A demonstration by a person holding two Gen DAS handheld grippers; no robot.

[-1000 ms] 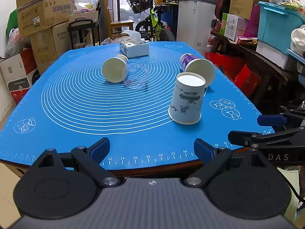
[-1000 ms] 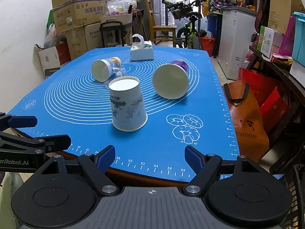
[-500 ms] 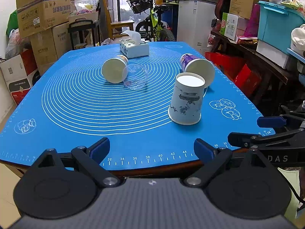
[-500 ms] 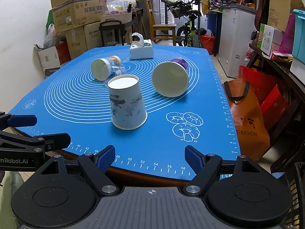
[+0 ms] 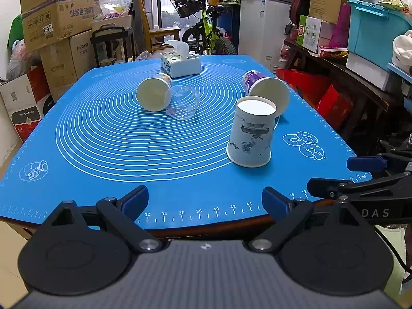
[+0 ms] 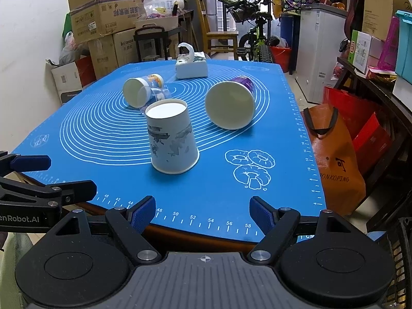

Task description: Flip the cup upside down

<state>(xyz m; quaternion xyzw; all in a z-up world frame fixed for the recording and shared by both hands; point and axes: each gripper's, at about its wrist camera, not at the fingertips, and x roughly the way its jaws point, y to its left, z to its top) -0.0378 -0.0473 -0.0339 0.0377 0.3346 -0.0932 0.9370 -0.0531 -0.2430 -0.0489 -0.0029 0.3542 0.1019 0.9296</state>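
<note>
A white paper cup with grey-blue ink drawings [image 5: 250, 136] stands upside down, mouth on the blue mat [image 5: 108, 139]; it also shows in the right wrist view [image 6: 171, 139]. A purple paper cup [image 5: 265, 91] lies on its side behind it, as in the right wrist view [image 6: 231, 103]. A yellow-print paper cup [image 5: 154, 94] and a clear plastic cup [image 5: 182, 103] lie on their sides further left. My left gripper [image 5: 204, 202] is open and empty at the mat's near edge. My right gripper [image 6: 203, 213] is open and empty at the near edge, to the right of the left one.
A tissue box [image 5: 180, 63] stands at the far end of the mat. Cardboard boxes [image 5: 56, 23] are stacked to the left, a bicycle [image 5: 206, 33] and a white cabinet [image 5: 260, 25] behind, shelves with bins [image 5: 373, 41] and bags [image 6: 332, 149] to the right.
Almost nothing has changed. The right wrist view has shifted very slightly; the cups lie as before and both grippers stay open.
</note>
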